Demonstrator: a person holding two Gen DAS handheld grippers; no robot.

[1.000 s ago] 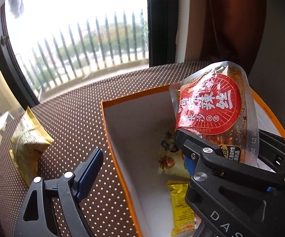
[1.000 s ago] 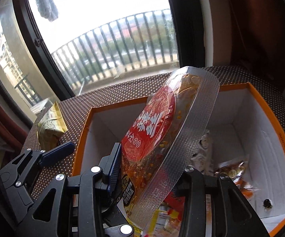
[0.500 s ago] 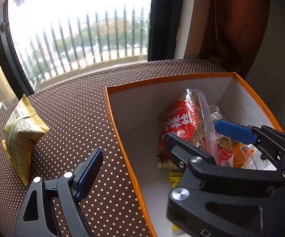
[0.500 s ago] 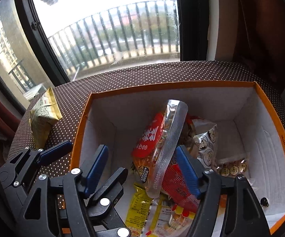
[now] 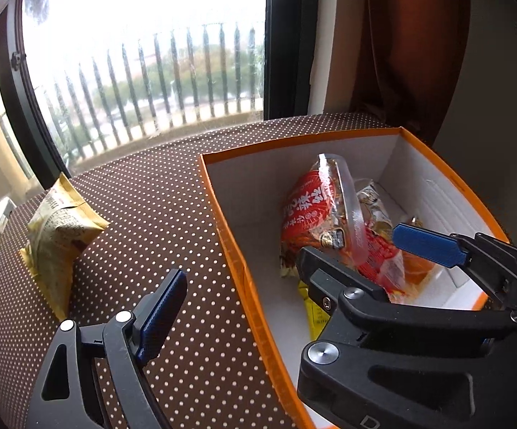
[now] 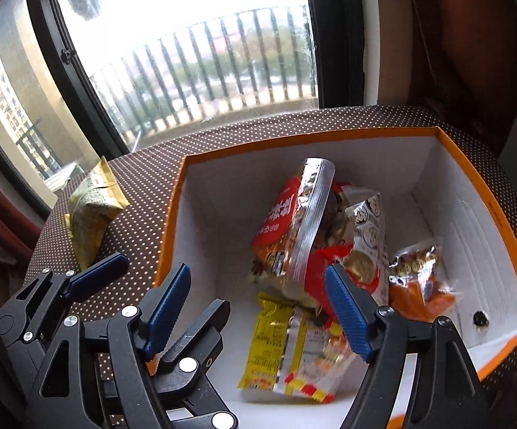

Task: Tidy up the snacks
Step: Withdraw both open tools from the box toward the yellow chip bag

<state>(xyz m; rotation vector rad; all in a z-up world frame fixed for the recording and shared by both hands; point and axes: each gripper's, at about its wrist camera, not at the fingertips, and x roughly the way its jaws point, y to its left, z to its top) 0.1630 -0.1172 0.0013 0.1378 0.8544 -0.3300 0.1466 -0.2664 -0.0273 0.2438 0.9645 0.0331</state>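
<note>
An orange-rimmed box (image 6: 491, 211) (image 5: 222, 207) with white walls stands on the dotted brown table. Inside it a red-labelled clear snack bag (image 6: 294, 228) (image 5: 315, 214) leans upright on other packets, with a yellow packet (image 6: 276, 343) at the front and an orange one (image 6: 419, 279) at the right. A yellow-green snack bag (image 5: 58, 236) (image 6: 93, 211) lies on the table left of the box. My right gripper (image 6: 258, 307) is open and empty above the box's near edge. My left gripper (image 5: 287, 264) is open and empty, its left finger (image 5: 161, 311) over the table.
A large window with a railing outside runs behind the table (image 5: 158, 193). A dark curtain (image 5: 412, 43) hangs at the back right. The table's left edge drops off just beyond the yellow-green bag.
My right gripper opened and let go of the red-labelled bag, which dropped into the box and now leans there. Both grippers have drawn back and up from the box.
</note>
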